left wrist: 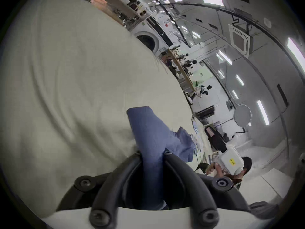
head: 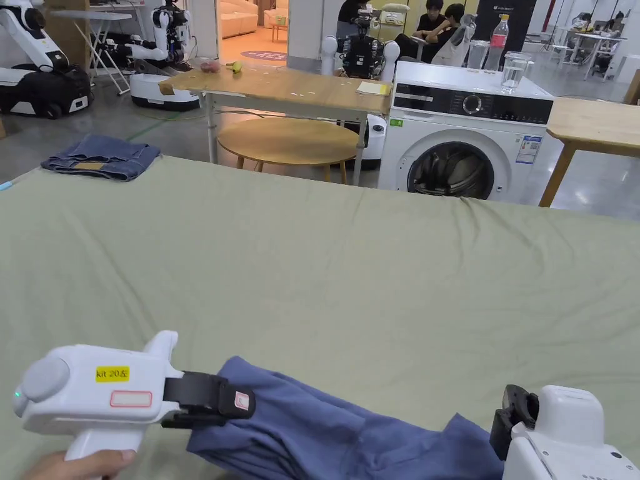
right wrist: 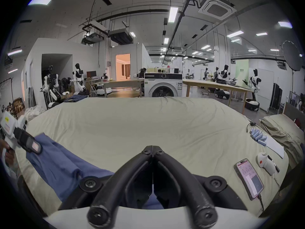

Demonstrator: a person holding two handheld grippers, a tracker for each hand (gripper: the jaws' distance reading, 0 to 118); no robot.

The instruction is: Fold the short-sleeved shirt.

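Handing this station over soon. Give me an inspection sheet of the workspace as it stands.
Surface: green sheet, lightly creased.
Job's things: blue shirt bunched at the near edge, not yet folded.
Clutter: folded jeans at far left corner; phone, white device, small blue tubes and paper on the right.
Grippers: left gripper shut on the shirt; right gripper shut, jaw tips together with nothing between them.
Cables: one into the phone, one near the tubes.
Surroundings: washing machine, tables, parked robots, seated people.
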